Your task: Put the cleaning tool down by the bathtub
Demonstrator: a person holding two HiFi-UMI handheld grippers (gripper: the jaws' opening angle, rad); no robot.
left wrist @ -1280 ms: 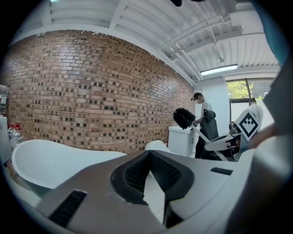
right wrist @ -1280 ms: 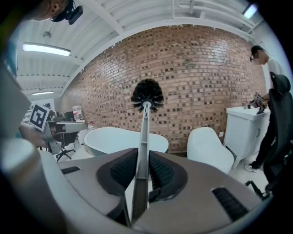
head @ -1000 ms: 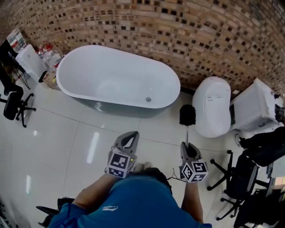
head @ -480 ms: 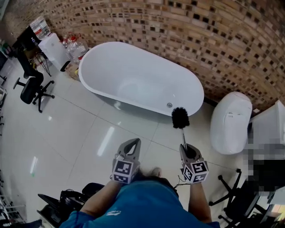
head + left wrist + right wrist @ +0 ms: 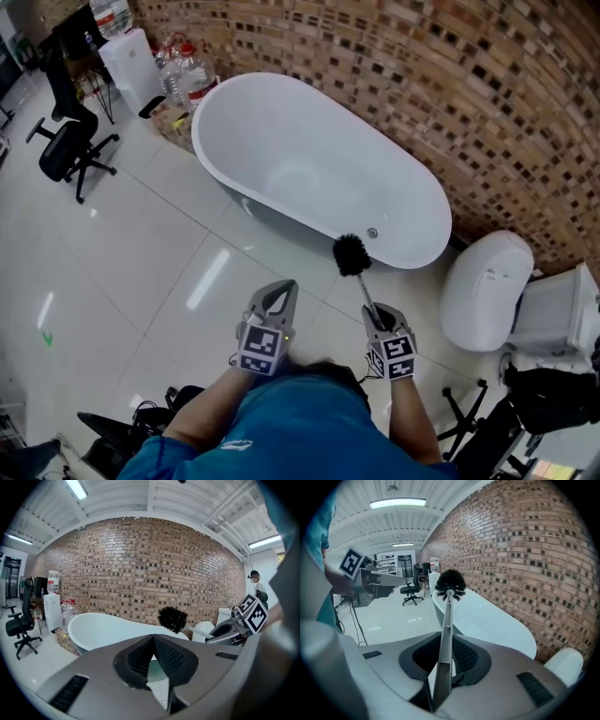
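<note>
Brick wall [image 5: 422,56], glossy white floor [image 5: 122,244]

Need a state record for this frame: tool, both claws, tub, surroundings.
tool: brush, black bristles, pale handle
right claw: shut on the brush handle, bristles toward the tub
left claw: shut, empty
tool status: held in the air near the tub's side, not set down
tub: white, empty, along the brick wall
floor: glossy white tile
nearby: toilet right of the tub; chair and bottles near its far end
</note>
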